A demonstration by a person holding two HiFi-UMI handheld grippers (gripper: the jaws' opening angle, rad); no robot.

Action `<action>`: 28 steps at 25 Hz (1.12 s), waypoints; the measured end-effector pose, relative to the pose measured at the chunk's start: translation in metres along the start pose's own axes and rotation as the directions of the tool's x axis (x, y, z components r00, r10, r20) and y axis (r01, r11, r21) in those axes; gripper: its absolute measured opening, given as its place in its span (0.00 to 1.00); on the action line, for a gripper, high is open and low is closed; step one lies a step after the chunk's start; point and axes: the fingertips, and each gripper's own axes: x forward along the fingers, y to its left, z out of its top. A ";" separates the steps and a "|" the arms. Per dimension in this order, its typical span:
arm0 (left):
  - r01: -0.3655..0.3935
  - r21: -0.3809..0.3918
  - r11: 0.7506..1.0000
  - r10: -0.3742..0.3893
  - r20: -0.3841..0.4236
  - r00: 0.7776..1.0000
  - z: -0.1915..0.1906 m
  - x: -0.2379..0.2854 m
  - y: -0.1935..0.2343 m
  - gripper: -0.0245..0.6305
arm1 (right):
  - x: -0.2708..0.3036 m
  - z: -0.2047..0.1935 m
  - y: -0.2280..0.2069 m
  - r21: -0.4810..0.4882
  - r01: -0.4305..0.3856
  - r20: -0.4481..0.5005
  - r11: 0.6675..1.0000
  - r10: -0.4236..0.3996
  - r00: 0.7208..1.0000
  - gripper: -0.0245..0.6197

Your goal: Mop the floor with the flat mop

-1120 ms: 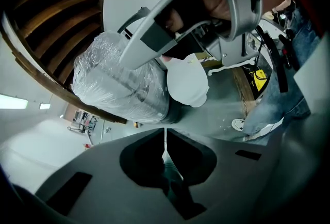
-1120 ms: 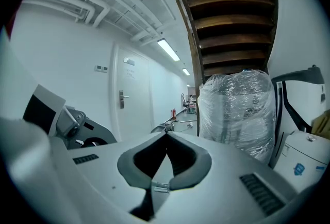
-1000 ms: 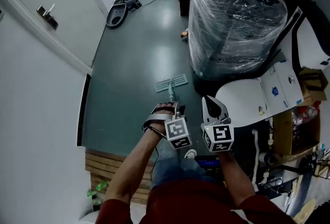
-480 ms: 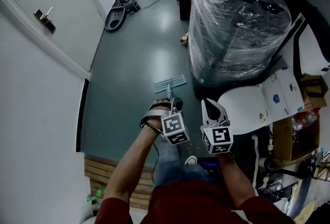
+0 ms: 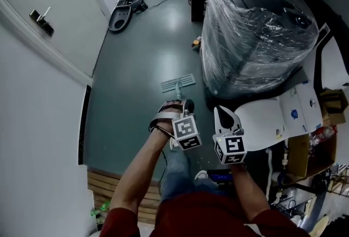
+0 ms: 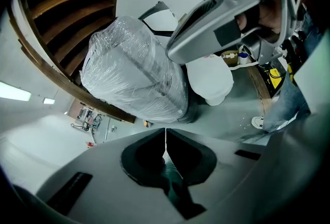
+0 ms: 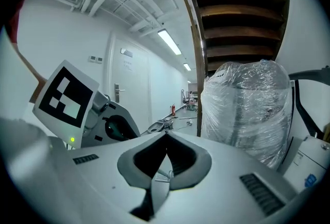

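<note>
The flat mop head (image 5: pixel 178 83) lies on the dark grey-green floor (image 5: pixel 136 66), just left of the wrapped bulk. Its handle (image 5: pixel 180 96) rises toward me. My left gripper (image 5: pixel 182 106) is shut around the handle; in the left gripper view the handle (image 6: pixel 174 182) runs through the hollow behind the closed tips (image 6: pixel 165 145). My right gripper (image 5: pixel 222 112) sits to its right and lower. In the right gripper view its tips (image 7: pixel 166 138) meet, with the pale handle (image 7: pixel 156 189) and the mop head (image 7: pixel 164 175) showing through the hollow.
A tall bulk wrapped in clear plastic (image 5: pixel 256 23) stands right of the mop. A white curved casing (image 5: pixel 262 113) and cardboard boxes (image 5: pixel 305 148) crowd the right. A white door (image 5: pixel 49 6) is at left, floor clutter (image 5: pixel 122 12) lies far off, and wooden steps (image 5: pixel 109 187) are behind me.
The mop head has slid a little farther away and to the left on the floor. Both grippers have kept their hold and shifted slightly with the handle.
</note>
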 end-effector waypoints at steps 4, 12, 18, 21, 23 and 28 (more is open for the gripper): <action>-0.006 0.013 1.000 0.006 -0.006 1.000 -0.021 0.029 0.020 0.07 | 0.038 0.002 -0.004 0.000 -0.001 -0.013 1.000 0.001 1.000 0.06; -0.018 0.023 1.000 0.018 0.010 1.000 -0.049 0.085 0.097 0.07 | 0.128 0.022 -0.009 -0.011 0.008 -0.038 1.000 -0.009 0.999 0.06; -0.014 -0.008 1.000 0.014 0.041 0.999 -0.073 0.110 0.174 0.07 | 0.199 0.056 -0.010 -0.011 0.030 -0.037 0.999 -0.031 0.999 0.06; -0.011 -0.027 1.000 0.013 0.061 0.998 -0.085 0.117 0.212 0.07 | 0.233 0.074 -0.006 -0.010 0.042 -0.028 0.999 -0.042 0.999 0.06; -0.004 -0.036 0.999 0.006 0.069 0.998 -0.094 0.120 0.232 0.07 | 0.251 0.085 -0.001 -0.009 0.050 -0.020 0.999 -0.051 0.999 0.06; 0.005 -0.013 1.000 -0.005 0.072 0.997 -0.106 0.136 0.261 0.07 | 0.283 0.101 0.004 0.005 0.068 -0.001 0.998 -0.068 0.998 0.07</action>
